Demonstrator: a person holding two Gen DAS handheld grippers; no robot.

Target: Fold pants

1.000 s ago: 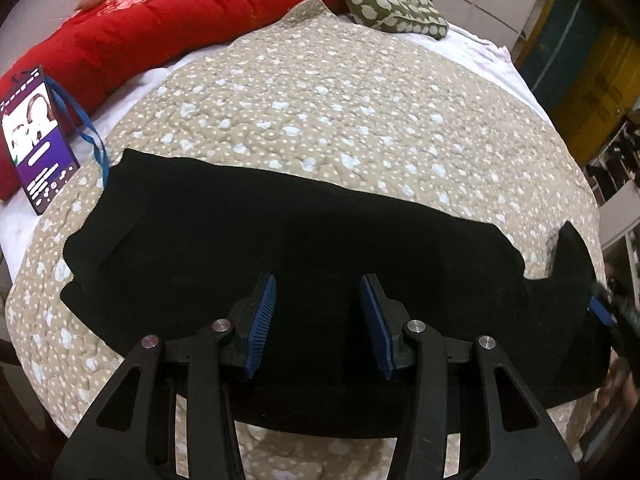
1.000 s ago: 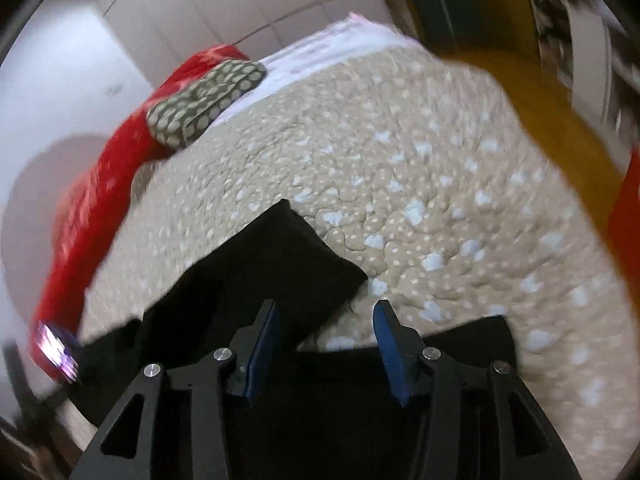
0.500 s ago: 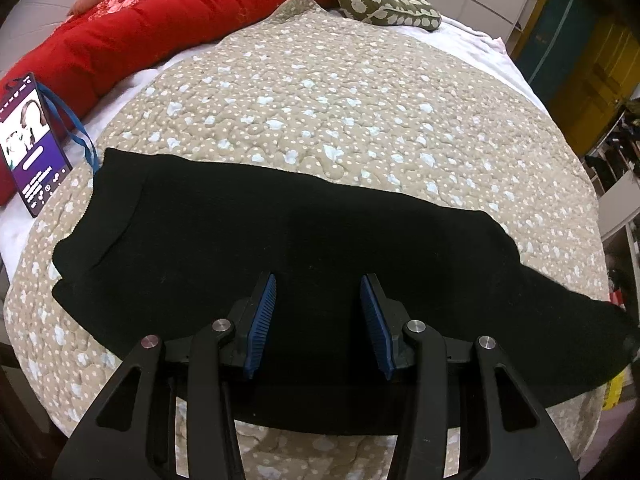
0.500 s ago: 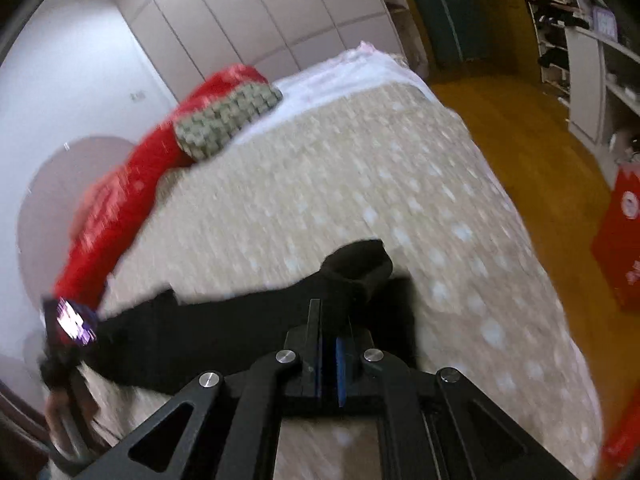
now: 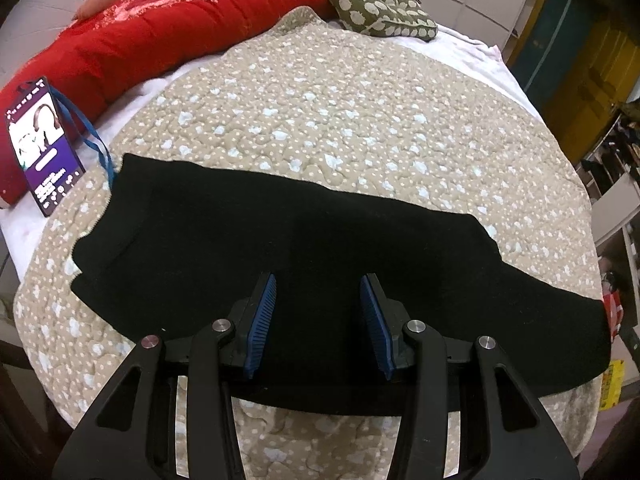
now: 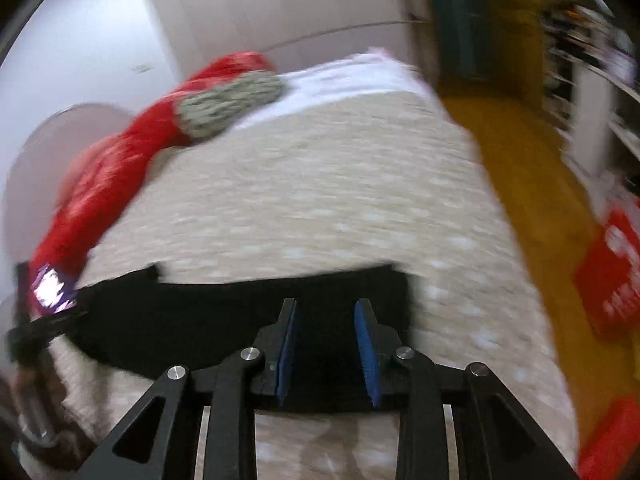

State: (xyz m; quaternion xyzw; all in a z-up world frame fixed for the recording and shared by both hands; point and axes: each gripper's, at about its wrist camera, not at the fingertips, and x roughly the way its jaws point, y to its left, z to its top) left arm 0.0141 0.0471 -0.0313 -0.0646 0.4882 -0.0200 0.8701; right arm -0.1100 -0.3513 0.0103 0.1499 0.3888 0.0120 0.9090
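We see the pants point(image 5: 304, 248) as matt black cloth, smooth and flat. Under them the bedspread point(image 5: 360, 112) is quilted beige cloth, puckered by stitching. At ten o'clock the red quilt point(image 5: 160, 28) looks padded, beside a glossy phone point(image 5: 42, 144). The left gripper point(image 5: 318, 320) is matt black plastic with ribbed blue pads point(image 5: 262, 320) and shiny metal rivets point(image 5: 414, 325).

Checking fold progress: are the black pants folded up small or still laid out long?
Laid out long: the pants stretch as one flat band across the quilt; whether the legs are stacked, cannot tell.
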